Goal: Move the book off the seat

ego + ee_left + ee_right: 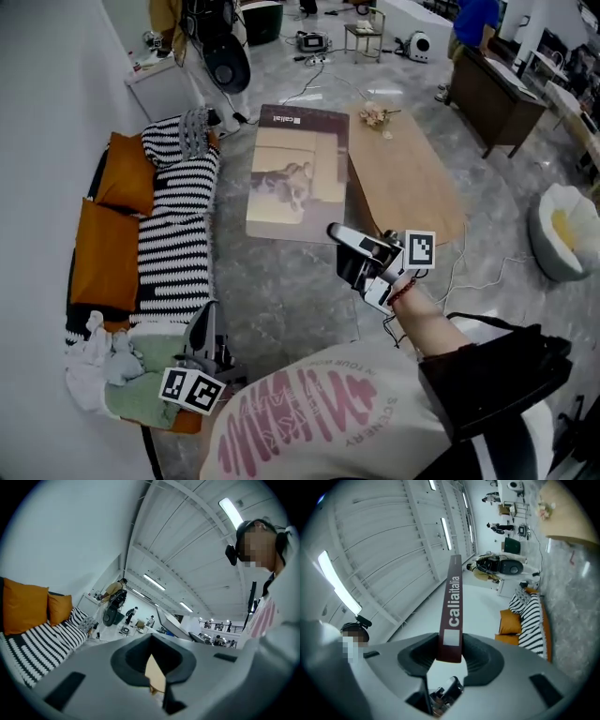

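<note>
Item 1, my right gripper (450, 654): jaws clamped on the maroon spine of the book (453, 604), which rises straight out ahead of the tips. In the head view the book (295, 173) hangs in the air beyond this gripper (339, 239), off the sofa, over the floor and the near edge of the coffee table (403, 187).

Item 2, my left gripper (202, 323): jaws pressed together, a tan sliver (154, 672) showing in the slot, unidentified. Striped throw (178, 234) ahead of it; orange cushions (108, 253) farther left.
</note>
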`<act>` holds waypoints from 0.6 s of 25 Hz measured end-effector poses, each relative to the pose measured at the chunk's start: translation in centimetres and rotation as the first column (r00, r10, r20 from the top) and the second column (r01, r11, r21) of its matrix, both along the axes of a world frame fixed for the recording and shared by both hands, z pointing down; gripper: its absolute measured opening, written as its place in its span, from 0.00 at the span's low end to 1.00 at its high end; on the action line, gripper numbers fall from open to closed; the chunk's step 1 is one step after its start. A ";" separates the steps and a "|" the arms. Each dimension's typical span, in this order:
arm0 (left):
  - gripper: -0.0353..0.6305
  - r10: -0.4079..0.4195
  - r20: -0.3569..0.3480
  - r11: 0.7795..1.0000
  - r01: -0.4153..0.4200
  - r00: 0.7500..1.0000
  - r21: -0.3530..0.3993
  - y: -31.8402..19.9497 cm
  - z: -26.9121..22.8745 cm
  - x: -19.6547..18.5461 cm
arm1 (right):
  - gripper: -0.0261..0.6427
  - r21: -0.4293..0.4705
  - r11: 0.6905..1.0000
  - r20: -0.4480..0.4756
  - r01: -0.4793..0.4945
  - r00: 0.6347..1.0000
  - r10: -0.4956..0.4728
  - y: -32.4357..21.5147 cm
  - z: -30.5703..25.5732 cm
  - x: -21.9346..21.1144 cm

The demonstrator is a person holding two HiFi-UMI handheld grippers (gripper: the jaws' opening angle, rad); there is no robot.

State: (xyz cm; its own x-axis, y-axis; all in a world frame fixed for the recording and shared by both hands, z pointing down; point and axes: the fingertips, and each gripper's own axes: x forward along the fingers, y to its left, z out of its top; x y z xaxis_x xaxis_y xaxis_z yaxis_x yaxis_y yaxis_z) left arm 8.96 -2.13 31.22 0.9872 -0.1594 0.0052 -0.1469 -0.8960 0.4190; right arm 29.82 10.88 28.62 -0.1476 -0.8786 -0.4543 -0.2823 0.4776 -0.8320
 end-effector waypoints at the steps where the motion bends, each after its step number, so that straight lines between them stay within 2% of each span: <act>1: 0.06 0.021 0.002 1.000 -0.021 1.000 -0.001 0.7 0.2 1.2 | 0.28 -0.001 1.000 0.005 -0.024 1.000 0.024 1.2 0.3 1.0; 8: 0.06 0.105 -0.019 0.994 -0.106 0.994 -0.024 5.6 0.6 9.5 | 0.28 -0.028 0.991 -0.011 -0.134 0.991 0.133 9.6 1.9 7.1; 15: 0.06 0.229 -0.027 0.973 -0.229 0.973 -0.039 11.4 1.1 17.0 | 0.28 -0.047 0.972 -0.015 -0.229 0.973 0.229 16.4 3.2 11.4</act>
